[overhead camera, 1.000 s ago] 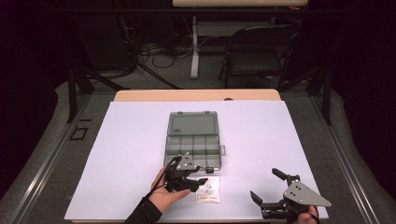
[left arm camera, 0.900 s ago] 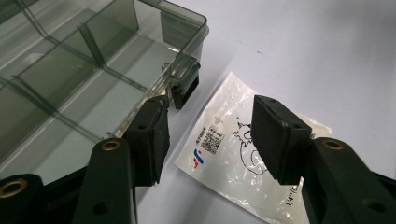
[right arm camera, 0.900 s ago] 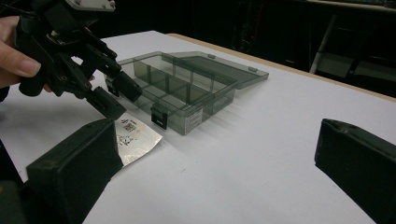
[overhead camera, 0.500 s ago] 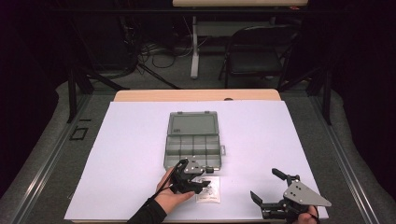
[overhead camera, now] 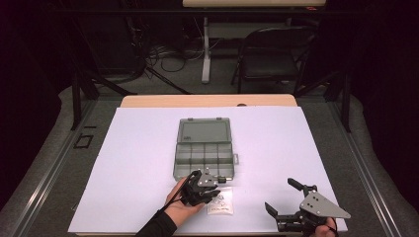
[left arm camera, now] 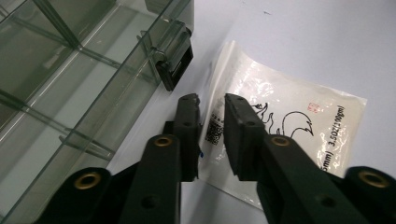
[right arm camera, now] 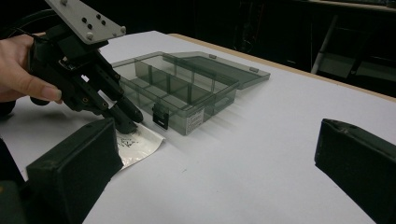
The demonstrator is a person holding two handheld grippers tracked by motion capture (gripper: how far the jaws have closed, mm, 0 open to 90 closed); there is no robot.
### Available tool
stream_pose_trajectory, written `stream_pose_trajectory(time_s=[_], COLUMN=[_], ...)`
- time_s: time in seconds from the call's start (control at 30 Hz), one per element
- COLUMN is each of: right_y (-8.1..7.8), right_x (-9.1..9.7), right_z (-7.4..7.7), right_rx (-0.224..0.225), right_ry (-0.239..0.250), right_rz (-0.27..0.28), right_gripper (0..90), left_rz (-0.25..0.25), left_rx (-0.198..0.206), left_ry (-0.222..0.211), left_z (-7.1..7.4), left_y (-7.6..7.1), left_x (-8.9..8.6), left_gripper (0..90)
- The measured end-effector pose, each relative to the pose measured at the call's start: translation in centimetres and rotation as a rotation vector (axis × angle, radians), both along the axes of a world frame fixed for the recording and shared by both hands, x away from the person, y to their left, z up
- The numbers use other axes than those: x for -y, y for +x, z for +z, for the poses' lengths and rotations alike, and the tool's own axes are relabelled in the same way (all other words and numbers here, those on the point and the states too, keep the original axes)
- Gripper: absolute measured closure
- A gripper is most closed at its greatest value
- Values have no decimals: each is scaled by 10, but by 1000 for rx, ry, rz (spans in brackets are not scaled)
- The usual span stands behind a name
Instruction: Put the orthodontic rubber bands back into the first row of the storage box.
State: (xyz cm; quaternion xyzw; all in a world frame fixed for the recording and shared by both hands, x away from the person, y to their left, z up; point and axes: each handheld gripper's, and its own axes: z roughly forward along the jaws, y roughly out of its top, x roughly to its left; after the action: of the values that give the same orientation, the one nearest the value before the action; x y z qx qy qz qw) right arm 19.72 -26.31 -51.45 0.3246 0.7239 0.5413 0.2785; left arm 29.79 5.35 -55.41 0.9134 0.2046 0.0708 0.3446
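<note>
White sheeting covers the table (overhead camera: 148, 163), with a dark room, a folding chair (overhead camera: 269, 59) and floor cables beyond its far edge. On the sheet, near the middle, a smoky clear compartment box (overhead camera: 203, 148) lies open, its lid folded back flat and its dividers bare. Just off the box's near edge, beside the latch (left arm camera: 173, 65), lies a small flat plastic sachet (left arm camera: 280, 126) printed with a squirrel outline and a code label.

The left gripper (left arm camera: 211, 100) points down at the sachet's left edge, close to the box wall. Its jaws have just been closing and now stand narrow, with the sachet's edge lying under and between the tips; whether the pads already pinch the film I cannot tell, as a slim gap shows between them. From the right gripper view the left gripper's tips (right arm camera: 127, 119) sit right on the sachet's corner at the sheet.

The right gripper (overhead camera: 279, 197) waits at the table's near right, well apart from the sachet, jaws spread wide and holding nothing.

For a good pick, the tips should probably stay low against the sheet so that one pad slides beneath the thin edge, then close fully before any lift. A flat, slick film is likely to slip out, so a slow lift seems wise, keeping clear of the latch beside it.
</note>
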Motion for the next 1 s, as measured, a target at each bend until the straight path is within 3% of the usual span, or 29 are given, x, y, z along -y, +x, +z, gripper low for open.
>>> stream_pose_trajectory(time_s=[0.13,0.5,0.8,1.0], right_y=[0,0,0,0], right_x=[0,0,0,2], right_z=[0,0,0,1], right_rx=[1,6,-1,0], right_ry=[1,9,13,6], right_rz=[0,-2,-3,-2], right_gripper=[0,0,0,0], left_rz=[-15,-35,-47,-48], left_rx=[-5,0,5,24], left_ry=[3,6,-40,-112], left_z=[0,1,11,29], left_y=[0,2,-3,-9], left_x=[0,-2,-7,-18], left_gripper=[849,881,888,890])
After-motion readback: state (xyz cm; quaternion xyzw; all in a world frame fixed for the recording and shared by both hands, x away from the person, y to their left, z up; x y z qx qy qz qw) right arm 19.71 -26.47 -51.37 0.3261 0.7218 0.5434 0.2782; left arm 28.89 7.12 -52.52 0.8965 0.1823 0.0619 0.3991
